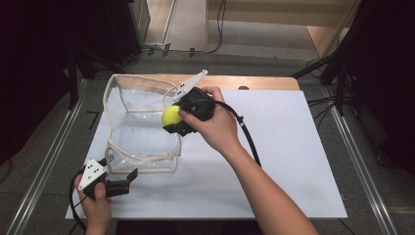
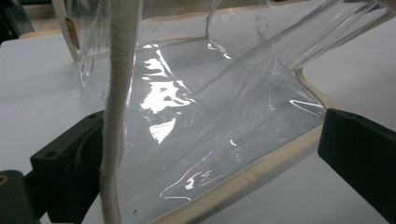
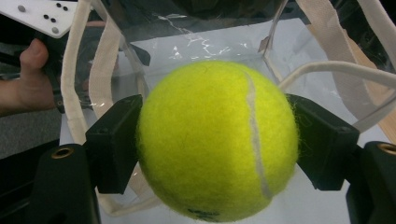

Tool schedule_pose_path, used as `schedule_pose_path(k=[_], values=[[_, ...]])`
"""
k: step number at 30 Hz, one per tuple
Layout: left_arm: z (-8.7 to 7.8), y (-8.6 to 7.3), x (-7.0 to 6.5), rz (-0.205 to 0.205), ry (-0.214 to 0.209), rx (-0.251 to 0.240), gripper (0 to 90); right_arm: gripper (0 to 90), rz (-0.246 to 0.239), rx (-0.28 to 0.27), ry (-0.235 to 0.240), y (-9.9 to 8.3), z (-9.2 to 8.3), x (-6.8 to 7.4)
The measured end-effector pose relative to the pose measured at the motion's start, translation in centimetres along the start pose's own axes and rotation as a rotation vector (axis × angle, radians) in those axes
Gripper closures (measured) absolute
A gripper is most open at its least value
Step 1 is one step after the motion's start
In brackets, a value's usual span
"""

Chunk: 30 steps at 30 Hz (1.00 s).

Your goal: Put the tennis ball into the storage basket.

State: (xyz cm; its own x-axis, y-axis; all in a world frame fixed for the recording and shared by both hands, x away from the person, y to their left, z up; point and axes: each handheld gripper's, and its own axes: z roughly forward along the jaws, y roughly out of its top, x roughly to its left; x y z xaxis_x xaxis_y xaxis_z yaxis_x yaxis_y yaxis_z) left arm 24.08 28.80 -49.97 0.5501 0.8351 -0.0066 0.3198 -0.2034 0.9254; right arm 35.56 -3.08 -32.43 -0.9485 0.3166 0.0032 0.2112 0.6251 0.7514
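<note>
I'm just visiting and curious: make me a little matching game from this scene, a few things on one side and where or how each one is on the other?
Things:
1. tennis ball
2. clear plastic bag
3. left gripper
4. white sheet

States:
A. jaws apart, at the bag's near corner
B. spread flat over the table top
C. clamped between the right gripper's two black jaws
D. standing open, edged with cream fabric trim

Pairs: 1-C, 2-D, 3-A, 4-B
</note>
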Motion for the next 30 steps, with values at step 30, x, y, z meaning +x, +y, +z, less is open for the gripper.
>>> schedule_pose_path(k=[30], values=[[0.0, 0.0, 0.0, 0.001, -0.002, 0.003, 0.0, 15.2, -0.025, -0.009, 0.064, 0.6, 1.6, 1.3]])
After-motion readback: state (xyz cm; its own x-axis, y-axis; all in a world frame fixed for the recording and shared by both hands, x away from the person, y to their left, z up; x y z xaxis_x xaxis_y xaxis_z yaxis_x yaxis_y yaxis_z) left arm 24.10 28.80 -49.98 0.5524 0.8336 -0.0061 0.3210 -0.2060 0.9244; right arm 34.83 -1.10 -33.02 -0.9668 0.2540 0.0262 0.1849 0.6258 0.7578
